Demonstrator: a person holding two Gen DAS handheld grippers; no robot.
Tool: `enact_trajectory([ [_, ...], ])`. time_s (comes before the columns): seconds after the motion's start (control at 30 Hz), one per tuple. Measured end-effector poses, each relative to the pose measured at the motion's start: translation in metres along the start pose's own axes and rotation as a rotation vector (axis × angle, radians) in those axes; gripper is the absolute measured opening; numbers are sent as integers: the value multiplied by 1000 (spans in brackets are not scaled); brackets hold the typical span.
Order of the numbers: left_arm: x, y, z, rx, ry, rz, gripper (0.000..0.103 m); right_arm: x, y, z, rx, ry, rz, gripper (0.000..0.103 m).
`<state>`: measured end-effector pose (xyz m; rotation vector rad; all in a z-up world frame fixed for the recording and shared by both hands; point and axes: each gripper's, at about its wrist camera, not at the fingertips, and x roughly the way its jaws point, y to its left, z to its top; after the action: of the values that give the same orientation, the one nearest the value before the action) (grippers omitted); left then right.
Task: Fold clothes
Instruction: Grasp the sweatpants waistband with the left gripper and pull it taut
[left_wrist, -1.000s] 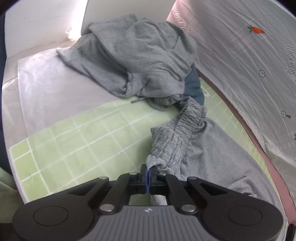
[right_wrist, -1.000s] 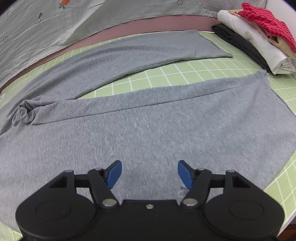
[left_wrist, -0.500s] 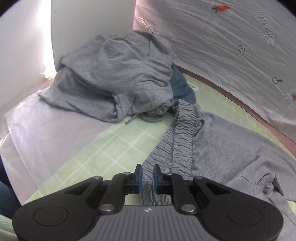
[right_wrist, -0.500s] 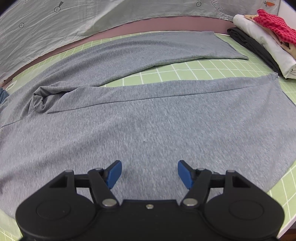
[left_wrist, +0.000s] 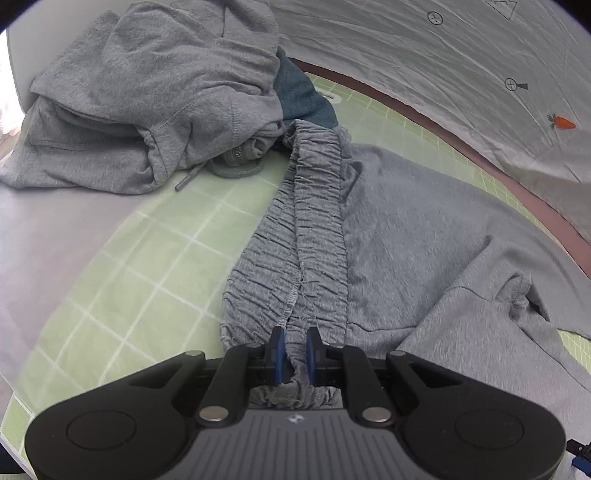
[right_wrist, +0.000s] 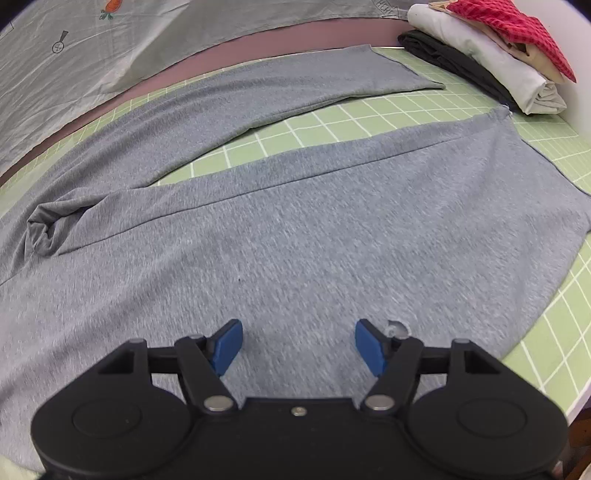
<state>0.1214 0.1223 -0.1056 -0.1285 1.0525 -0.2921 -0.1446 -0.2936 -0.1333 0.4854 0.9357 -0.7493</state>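
Where spread across the green grid mat (right_wrist: 424, 122), grey trousers (right_wrist: 295, 229) as the reference landmark: unfolded, both legs laid out flat and apart, a wedge of mat showing between them, a small bunch of cloth at the crotch.

- Printed sheet (left_wrist: 461, 62): behind the trousers, along the far edge of the mat.
- Heap of grey clothes (left_wrist: 147, 92): beyond the waist end of the trousers, loose and crumpled, a blue-green garment (left_wrist: 299, 96) tucked beneath it, drawcord trailing onto the mat.
- Stack of folded clothes (right_wrist: 491, 55): past the leg cuffs of the trousers; red, cream, white and black layers.
- Waistband (left_wrist: 306, 229): gathered elastic, doubled back on itself, running from the near edge of the trousers toward the heap.
- Left gripper (left_wrist: 293, 350): at the near end of the waistband; jaws narrowed with a fold of elastic between them, gap visible on each side, so pinching or merely straddling cannot be told.
- Right gripper (right_wrist: 297, 343): over the near leg of the trousers, jaws spread wide, nothing between them.

Handling, as judged: soft, light jersey, limp, prone to sag and drag; thicker and firmer at the elastic. Best holds at the waistband corners and the leg cuffs, taken together to keep edges square.
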Motion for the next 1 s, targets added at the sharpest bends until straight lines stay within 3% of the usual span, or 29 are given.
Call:
enact_trajectory([
  [0.2, 3, 5, 6, 14, 34, -101, 22, 3, 6, -1, -32, 5, -11, 74],
  [0.37, 10, 5, 10, 25, 72, -118, 29, 5, 10, 2, -39, 10, -11, 76],
  [0.57, 10, 18, 15, -104, 107, -205, 44, 6, 12, 3, -34, 11, -11, 78],
  [0.7, 17, 11, 21, -46, 178, -172, 45, 7, 13, 3, -33, 12, -11, 79],
  [0.8, 12, 11, 23, -37, 159, -155, 45, 7, 13, 4, -32, 14, -10, 80],
  [0.93, 2, 14, 25, -38, 112, -139, 40, 7, 12, 2, -33, 9, -4, 81],
  [1.0, -2, 15, 26, -39, 89, -131, 9, 7, 13, 2, -37, 8, -4, 81],
])
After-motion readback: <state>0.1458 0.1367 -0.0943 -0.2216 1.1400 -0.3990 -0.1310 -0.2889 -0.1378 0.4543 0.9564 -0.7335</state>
